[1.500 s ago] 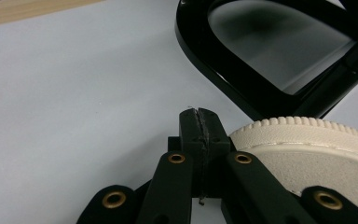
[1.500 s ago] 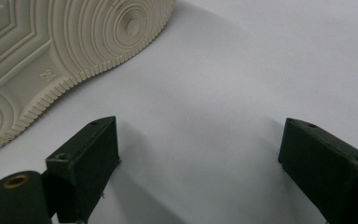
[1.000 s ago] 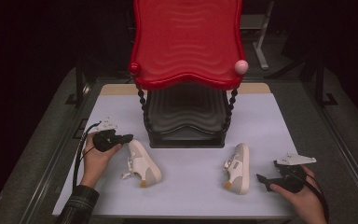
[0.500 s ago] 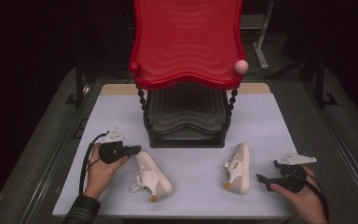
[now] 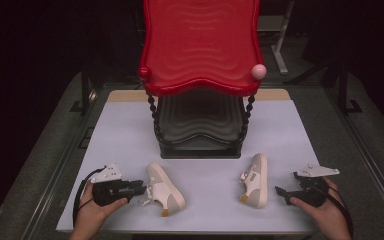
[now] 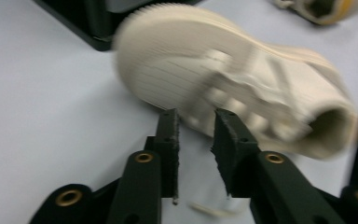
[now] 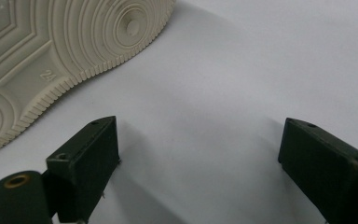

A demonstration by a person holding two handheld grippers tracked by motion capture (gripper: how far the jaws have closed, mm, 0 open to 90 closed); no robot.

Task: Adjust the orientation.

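Observation:
Two cream sneakers lie on the pale mat. The left shoe sits upright with its toe pointing away from me. My left gripper is against its laced side, jaws drawn close and their tips pinching the shoe's edge; that view is blurred. The right shoe lies on its side, its ribbed sole facing my right gripper. This gripper rests just right of the shoe, open wide, with bare mat between its jaws.
A two-tier stand sits at the middle back of the mat: a wavy red tray on beaded black posts over a black tray. Beyond the mat are dark table rails and floor.
The left shoe was dragged toward me and turned between the first two frames. My left gripper has since come nearer along its side. The right gripper and right shoe have stayed put.

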